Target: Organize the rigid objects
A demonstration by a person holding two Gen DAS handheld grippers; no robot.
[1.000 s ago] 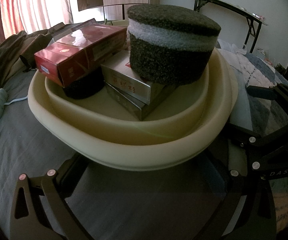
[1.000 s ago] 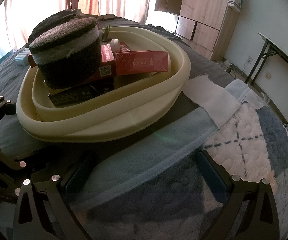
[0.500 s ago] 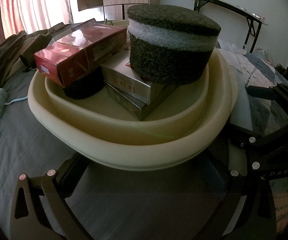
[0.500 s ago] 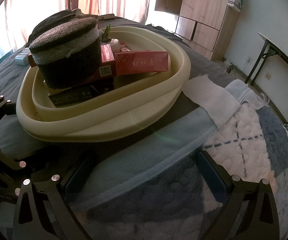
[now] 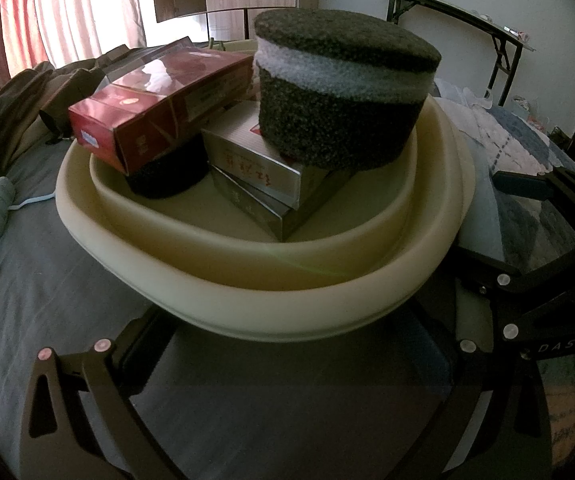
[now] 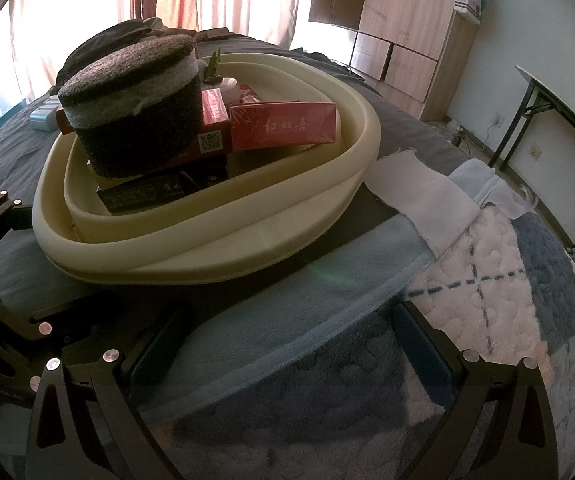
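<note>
Left wrist view: my left gripper (image 5: 287,364) hangs wide open, holding nothing, just before the basin (image 5: 271,304) on the bed (image 5: 27,288).
Right wrist view: my right gripper (image 6: 287,344) is also spread wide and empty, over the blanket (image 6: 487,272) beside the basin.
Basin contents: red box (image 5: 159,108), silver boxes (image 5: 259,168) and a dark foam block (image 5: 343,92) stacked on top.
Progress: everything I can see looks gathered; little seems left.
</note>
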